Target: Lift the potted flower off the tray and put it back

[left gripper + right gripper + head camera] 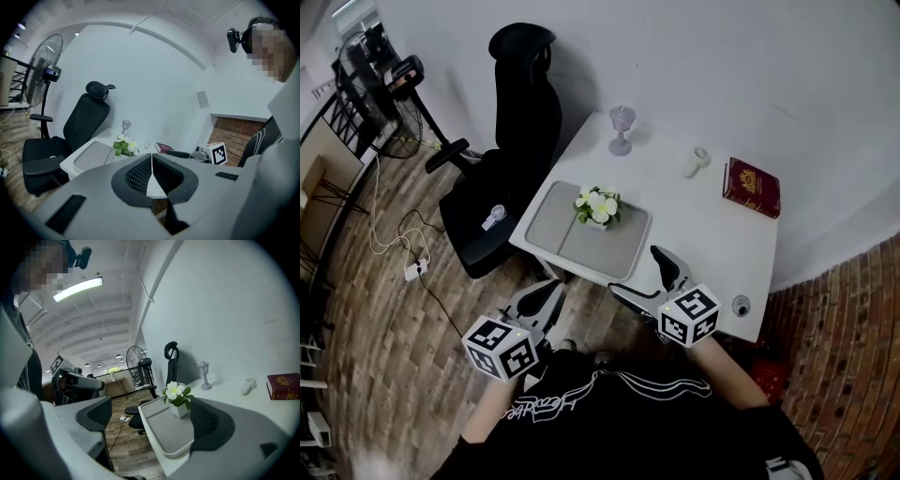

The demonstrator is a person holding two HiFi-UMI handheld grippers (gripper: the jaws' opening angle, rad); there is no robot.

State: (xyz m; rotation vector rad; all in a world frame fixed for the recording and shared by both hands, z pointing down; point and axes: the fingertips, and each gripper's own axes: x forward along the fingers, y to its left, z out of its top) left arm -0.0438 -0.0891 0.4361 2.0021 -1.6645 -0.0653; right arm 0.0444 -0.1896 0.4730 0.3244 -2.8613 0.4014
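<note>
The potted flower [598, 208], white blooms in a small white pot, stands on the grey tray [572, 234] at the white table's near left corner. My right gripper [639, 274] hovers at the table's front edge, open wide, short of the tray. In the right gripper view the pot [178, 408] sits ahead between the spread pads, with the tray [164, 434] under them; nothing is gripped. My left gripper [539, 305] hangs off the table's front left, shut with nothing in it; its pads [140, 174] meet. The flower [124, 146] lies far ahead of it.
A black office chair [511, 141] stands at the table's left side. On the table are a lilac goblet-shaped lamp [622, 128], a small white object [697, 161] and a red book [753, 186]. A fan [375, 84] and cables sit on the wooden floor at left.
</note>
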